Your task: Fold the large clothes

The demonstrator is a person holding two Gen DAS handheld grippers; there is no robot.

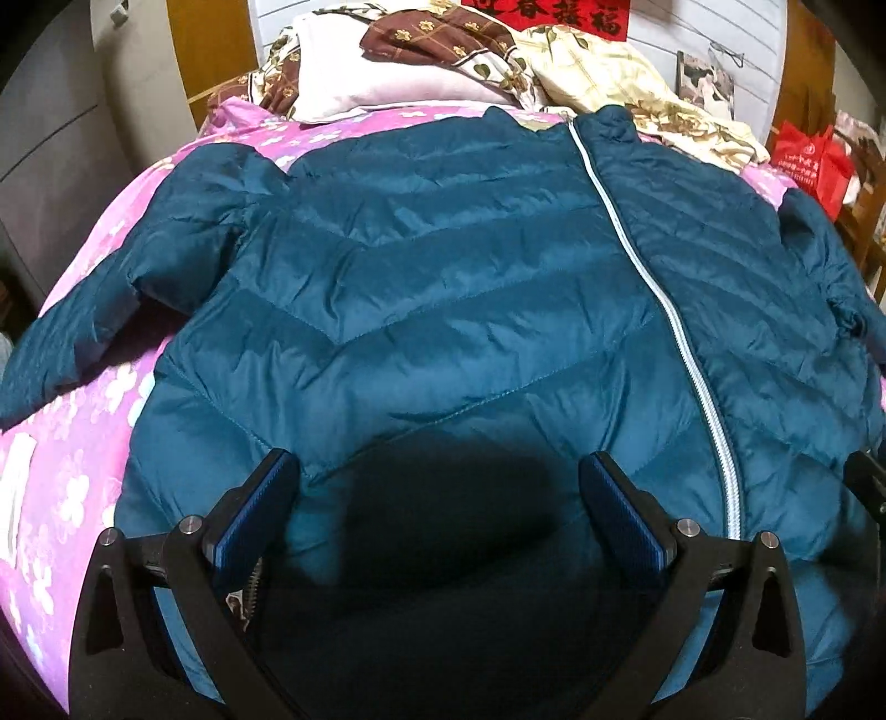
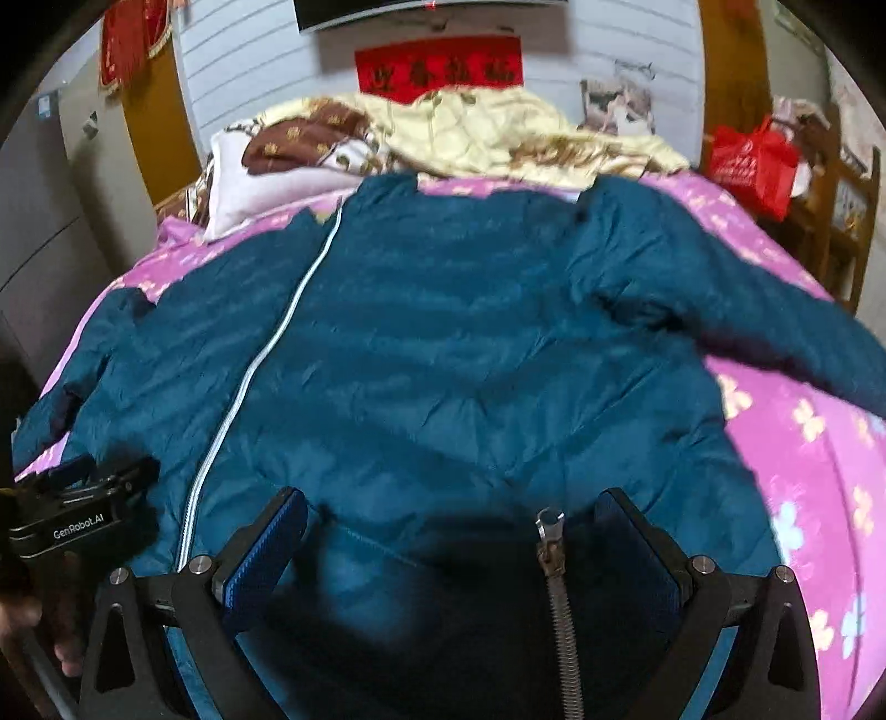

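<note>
Across the middle of both frames: teal puffer jacket (image 1: 443, 310) lies spread flat, front up, on pink floral bedspread (image 1: 83, 443). White zipper (image 1: 653, 288) runs diagonally, closed. Left sleeve (image 1: 77, 332) at left edge of left wrist view. Left gripper (image 1: 437, 498) at lower centre, jaws wide, over the hem, holding nothing. Right gripper (image 2: 454, 531) likewise wide; a metal zipper pull (image 2: 551, 531) between its fingers. Right wrist view blurred. Red bag (image 2: 753, 160) upper right.

A pink floral bedspread (image 1: 83, 443) covers the bed. At twelve o'clock lie a pale pink pillow (image 1: 376, 83), a brown patterned quilt (image 1: 437, 39) and a cream floral blanket (image 2: 498, 133). A red paper banner (image 2: 440, 69) hangs above; a red shopping bag (image 2: 753, 166) sits at two o'clock.
</note>
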